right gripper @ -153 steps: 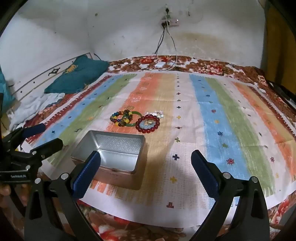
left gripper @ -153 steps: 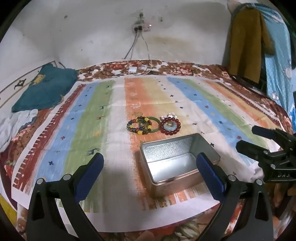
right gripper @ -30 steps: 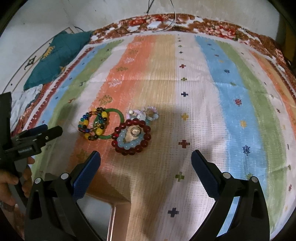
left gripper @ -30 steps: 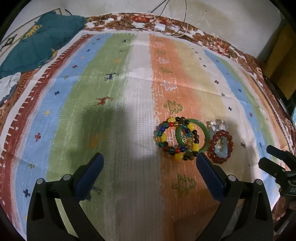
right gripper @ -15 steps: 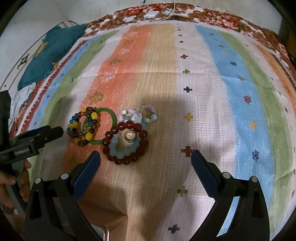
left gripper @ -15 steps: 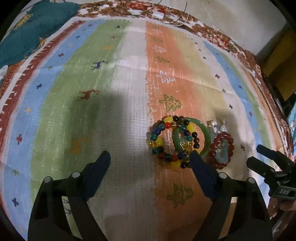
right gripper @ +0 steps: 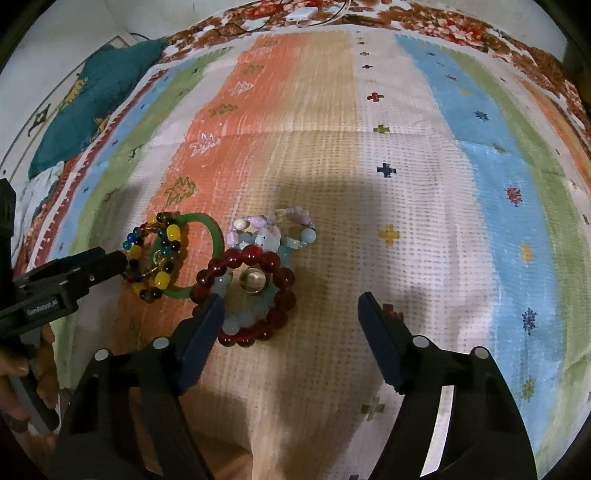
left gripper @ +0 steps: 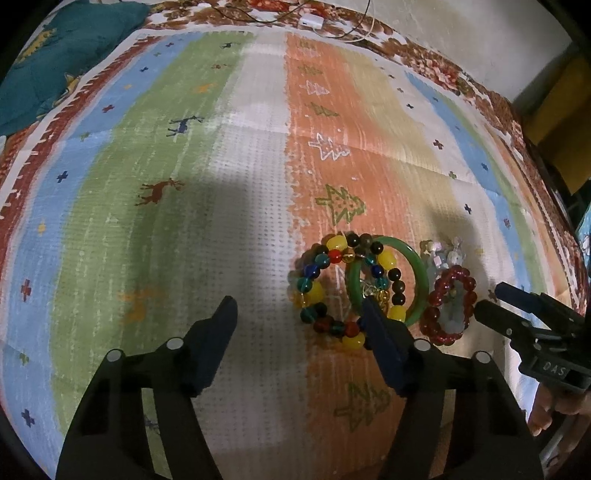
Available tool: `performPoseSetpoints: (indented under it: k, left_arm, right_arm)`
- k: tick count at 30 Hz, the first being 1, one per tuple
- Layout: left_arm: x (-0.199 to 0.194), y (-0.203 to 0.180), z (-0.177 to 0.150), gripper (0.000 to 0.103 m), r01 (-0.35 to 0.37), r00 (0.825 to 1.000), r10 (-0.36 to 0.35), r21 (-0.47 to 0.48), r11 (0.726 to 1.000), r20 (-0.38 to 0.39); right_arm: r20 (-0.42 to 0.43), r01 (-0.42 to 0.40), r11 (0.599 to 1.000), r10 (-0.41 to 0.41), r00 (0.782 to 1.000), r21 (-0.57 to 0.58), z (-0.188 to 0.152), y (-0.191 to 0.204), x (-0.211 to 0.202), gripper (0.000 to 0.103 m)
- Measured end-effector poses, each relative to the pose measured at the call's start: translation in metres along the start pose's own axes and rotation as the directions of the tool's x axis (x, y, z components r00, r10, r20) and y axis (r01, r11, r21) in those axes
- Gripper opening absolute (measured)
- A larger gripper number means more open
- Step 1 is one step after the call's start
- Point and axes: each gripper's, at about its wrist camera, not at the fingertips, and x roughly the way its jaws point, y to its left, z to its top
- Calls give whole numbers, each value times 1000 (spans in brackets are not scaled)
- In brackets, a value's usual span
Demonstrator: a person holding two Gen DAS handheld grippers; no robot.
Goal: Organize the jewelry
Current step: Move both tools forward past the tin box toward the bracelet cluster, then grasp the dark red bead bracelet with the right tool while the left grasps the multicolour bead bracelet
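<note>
A cluster of bracelets lies on the striped cloth (left gripper: 184,221). A multicoloured bead bracelet (left gripper: 320,291) overlaps a green bangle (left gripper: 421,273); beside them lie a dark red bead bracelet (left gripper: 448,306) and a pale pastel bead bracelet (left gripper: 443,254). My left gripper (left gripper: 299,314) is open just above the cloth, its right finger over the multicoloured bracelet and bangle. In the right wrist view the red bracelet (right gripper: 273,266) rings pale blue beads (right gripper: 236,325) and a silver ring (right gripper: 253,280); the pastel bracelet (right gripper: 273,232) lies behind. My right gripper (right gripper: 291,314) is open, its left finger at the red bracelet.
A teal pillow (left gripper: 55,55) lies at the far left of the bed. A white charger and cables (left gripper: 312,20) lie at the far edge by the wall. The left gripper shows in the right wrist view (right gripper: 74,273) beside the multicoloured bracelet (right gripper: 155,254).
Both grippers have moved forward and down toward the bracelets. The jaws of each have narrowed but stay open. The metal box seen five seconds ago is out of view.
</note>
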Motion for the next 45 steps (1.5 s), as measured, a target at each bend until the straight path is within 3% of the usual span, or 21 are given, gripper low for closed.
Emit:
performPoseSetpoints:
  k: [4,9,15,22,45]
  left_arm:
    - [4,3,2,52,35,999,-35,-23,999,-18]
    - [8,2,2,48,26,999,-26,-17,1000,-21]
    - [8,3,1,27,26,999,-26,-16,1000,-24]
    - [9,-2,0,10,28,999,-28,7,1000,-19]
    - [-19,-23,1,9,-26,998,22,79,997,52]
  right_arm:
    - [-27,10,1000,-10,1000,-2,2,0,9,55]
    - [-33,8,1000,-8,999,4,2,-1,14,50]
    - [-37,-14,1000,14,999,7,4,-1,17,31]
    - [-42,-33,999,33,999,-5,3,4,16,16]
    - [-3,24,996,-25,1000,-83,1,19,-9,14]
